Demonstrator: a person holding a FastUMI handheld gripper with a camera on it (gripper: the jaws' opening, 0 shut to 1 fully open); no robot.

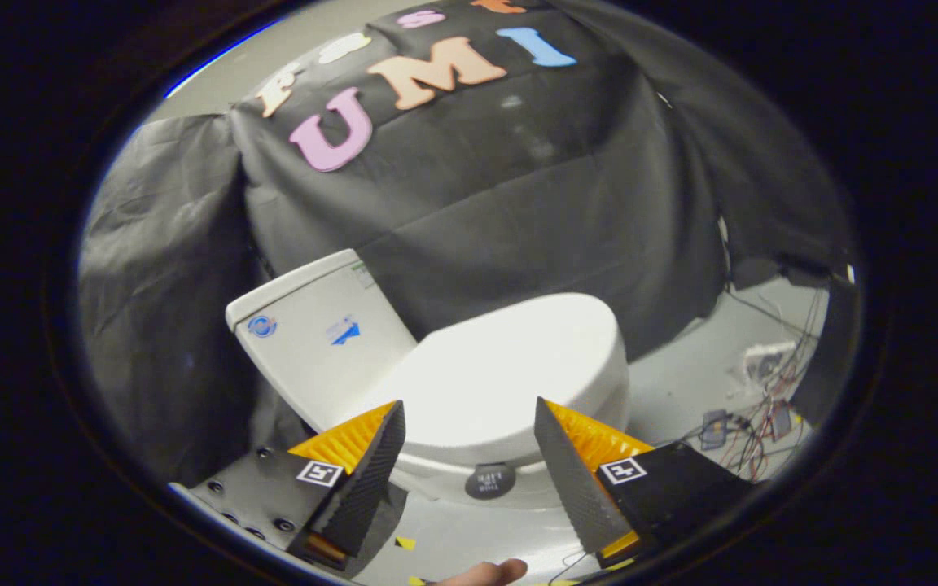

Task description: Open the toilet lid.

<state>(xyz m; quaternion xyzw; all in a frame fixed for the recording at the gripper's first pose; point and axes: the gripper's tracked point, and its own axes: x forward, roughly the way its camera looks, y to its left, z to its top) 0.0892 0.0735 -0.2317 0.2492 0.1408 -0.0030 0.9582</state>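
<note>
Hand-held gripper (469, 423) looks down at a white toilet, its two fingers spread wide and gripping nothing. Between and just beyond the fingertips, at twelve o'clock from the gripper, lies the toilet lid (510, 366), shut flat over the bowl. One finger (367, 480) reaches up from about seven o'clock and the other from about five o'clock; both seem to hang above the lid's near side without touching it, though the gap is hard to judge.

At ten o'clock from the lid stands the white tank (314, 334), with two blue stickers on its face. A small round dark label (490, 480) sits on the side of the bowl, below the lid's rim, at six o'clock from the lid.

By my reading, the approach is in hand and the lifting has not begun. Next, the gripper likely needs to come down to the lid's rim, catch the edge between or under the fingers, then swing it up and back towards the tank.

Counted: one toilet, one lid, one tank, two fingers. A tangle of wires (750, 407) lies on the floor at three o'clock from the lid. A fingertip (485, 574) of the person shows at six o'clock, below the fingers.
</note>
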